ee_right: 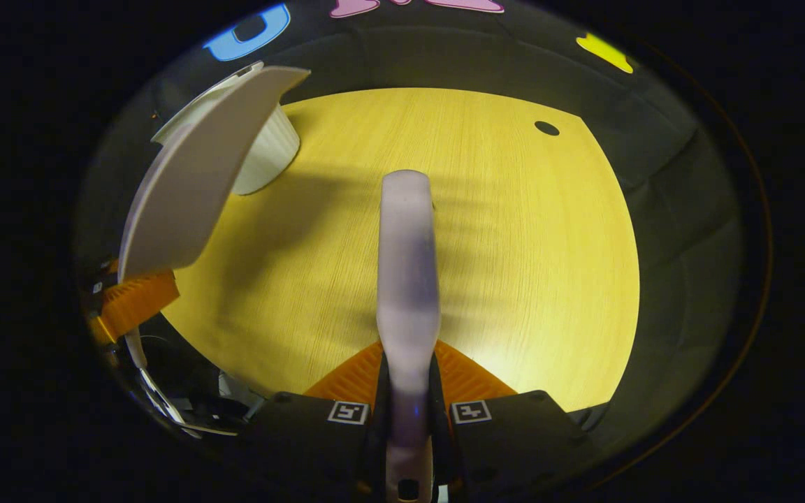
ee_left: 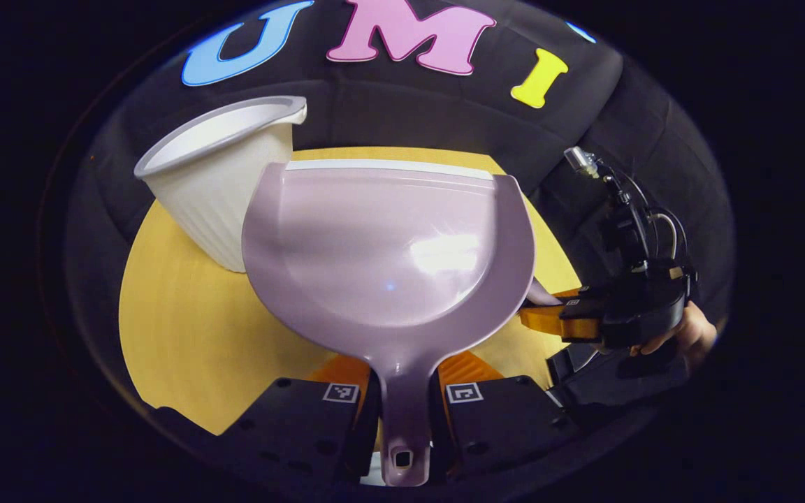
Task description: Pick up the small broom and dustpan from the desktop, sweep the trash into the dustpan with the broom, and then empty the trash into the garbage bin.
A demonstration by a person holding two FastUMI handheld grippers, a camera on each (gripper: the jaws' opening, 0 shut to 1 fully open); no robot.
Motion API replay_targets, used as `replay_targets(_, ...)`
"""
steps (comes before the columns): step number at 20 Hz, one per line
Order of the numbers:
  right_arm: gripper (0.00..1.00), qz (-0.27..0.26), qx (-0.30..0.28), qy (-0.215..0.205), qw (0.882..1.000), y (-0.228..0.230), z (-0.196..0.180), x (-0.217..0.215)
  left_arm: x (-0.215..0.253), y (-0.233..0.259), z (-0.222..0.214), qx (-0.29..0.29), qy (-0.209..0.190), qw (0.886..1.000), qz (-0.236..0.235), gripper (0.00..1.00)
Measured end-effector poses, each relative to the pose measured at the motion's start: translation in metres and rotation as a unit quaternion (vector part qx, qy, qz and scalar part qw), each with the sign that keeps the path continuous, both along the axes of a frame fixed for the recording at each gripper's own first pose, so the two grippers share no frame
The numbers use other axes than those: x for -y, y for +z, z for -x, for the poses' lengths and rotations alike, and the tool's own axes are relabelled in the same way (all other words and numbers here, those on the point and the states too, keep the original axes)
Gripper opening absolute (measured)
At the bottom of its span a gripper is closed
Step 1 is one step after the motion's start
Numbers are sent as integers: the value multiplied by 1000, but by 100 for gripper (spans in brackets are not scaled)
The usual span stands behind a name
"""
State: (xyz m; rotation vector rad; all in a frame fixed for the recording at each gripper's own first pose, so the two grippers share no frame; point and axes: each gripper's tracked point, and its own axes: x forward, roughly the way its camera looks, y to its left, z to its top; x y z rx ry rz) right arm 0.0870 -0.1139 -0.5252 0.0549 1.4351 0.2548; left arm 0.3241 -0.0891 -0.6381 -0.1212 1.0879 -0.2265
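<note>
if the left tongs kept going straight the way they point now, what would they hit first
Likely the white garbage bin: the dustpan they hold already fronts it. Depth is unclear, though.

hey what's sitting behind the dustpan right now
Behind the dustpan, at its left, stands the white garbage bin on the yellow desktop. The pan covers the bin's right side and the desktop behind it, so whatever lies there is hidden.

Left hand-held gripper (ee_left: 402,395) gripping dustpan (ee_left: 388,251) handle, garbage bin (ee_left: 217,178) beyond

Broom (ee_right: 408,279) bristles hidden, handle blurred
</note>
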Motion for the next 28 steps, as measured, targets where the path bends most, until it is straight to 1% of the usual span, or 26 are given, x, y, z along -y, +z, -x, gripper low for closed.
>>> replay_targets(3, 29, 16, -4, -11, 1000, -16, -2, 1, -6, -35, 2, -30, 28, 999, -32, 29)
replay_targets(4, 29, 16, -7, -19, 1000, -23, -3, -1, -3, -46, 1, -40, 36, 998, -28, 30)
replay_targets(6, 29, 18, -25, -30, 999, -36, 1, -2, 3, -63, 4, -68, 58, 996, -1, 29)
replay_targets(8, 29, 25, -41, -29, 998, -49, 5, -1, 7, -73, 12, -107, 75, 991, 16, 29)
replay_targets(9, 29, 30, -43, -23, 998, -55, 5, 1, 8, -74, 14, -111, 80, 990, 26, 30)
replay_targets(10, 29, 36, -43, -18, 998, -52, 9, -5, 9, -73, 14, -111, 82, 990, 34, 29)
replay_targets(11, 29, 38, -41, -17, 998, -53, 4, -4, 8, -74, 17, -114, 81, 990, 34, 29)
replay_targets(13, 29, 31, -44, -24, 998, -51, 1, -16, 7, -75, 19, -123, 83, 989, 20, 28)
replay_targets(16, 29, 28, -51, -22, 998, -49, 2, -27, 5, -74, 19, -135, 89, 987, 7, 30)
replay_targets(21, 29, 35, -67, -6, 997, -55, 2, -29, 3, -75, 16, -156, 94, 983, -1, 29)
replay_targets(24, 29, 34, -76, -5, 996, -58, 5, -29, 4, -75, 20, -165, 97, 981, -3, 31)
replay_targets(28, 30, 23, -74, -7, 997, -55, 2, -31, 8, -69, 18, -147, 74, 986, 5, 31)
